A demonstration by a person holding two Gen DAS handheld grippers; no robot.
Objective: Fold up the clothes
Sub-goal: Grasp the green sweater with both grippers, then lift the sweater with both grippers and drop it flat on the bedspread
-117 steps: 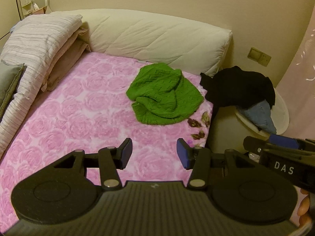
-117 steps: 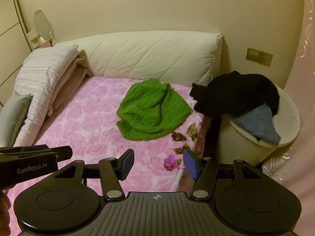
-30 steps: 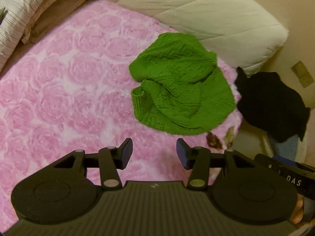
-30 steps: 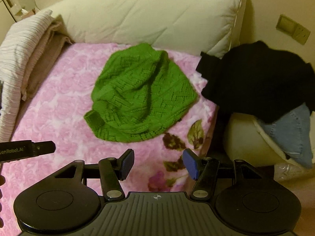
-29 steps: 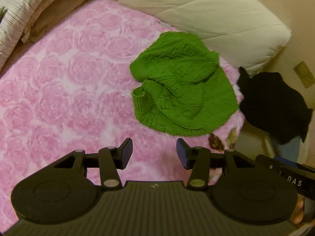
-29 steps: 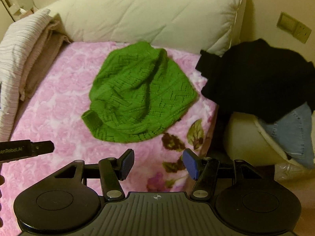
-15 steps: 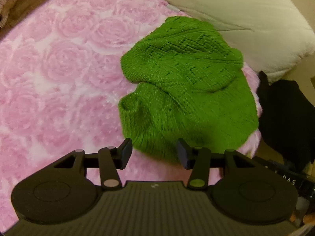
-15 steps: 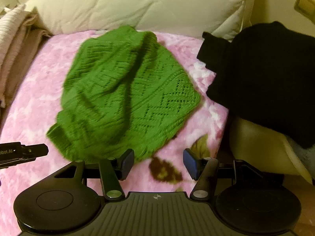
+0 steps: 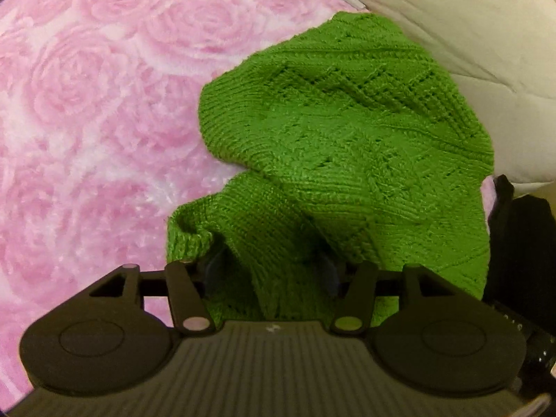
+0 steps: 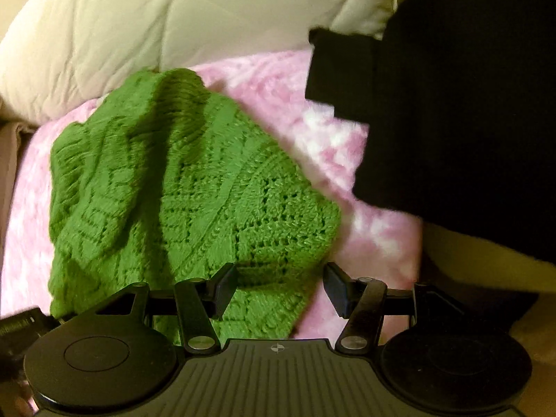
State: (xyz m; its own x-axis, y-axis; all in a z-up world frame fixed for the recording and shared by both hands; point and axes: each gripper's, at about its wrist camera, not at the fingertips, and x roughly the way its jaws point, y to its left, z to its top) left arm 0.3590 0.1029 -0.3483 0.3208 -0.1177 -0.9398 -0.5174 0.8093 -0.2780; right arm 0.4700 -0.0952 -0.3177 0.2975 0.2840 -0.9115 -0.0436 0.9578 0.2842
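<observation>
Green knit sweater (image 9: 340, 160) crumpled on pink rose blanket (image 9: 87, 111), both claws (image 9: 269, 272) (image 10: 279, 288) wide over its hem, no legible writing

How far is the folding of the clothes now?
Nothing is folded yet. The green sweater lies crumpled on the pink blanket. Both open grippers, left and right, are at its near edge. Gripping, spreading and folding remain; the black garment also waits.

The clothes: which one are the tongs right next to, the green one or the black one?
The green knitted sweater lying on the pink blanket; the black garment sits off to the side.
</observation>
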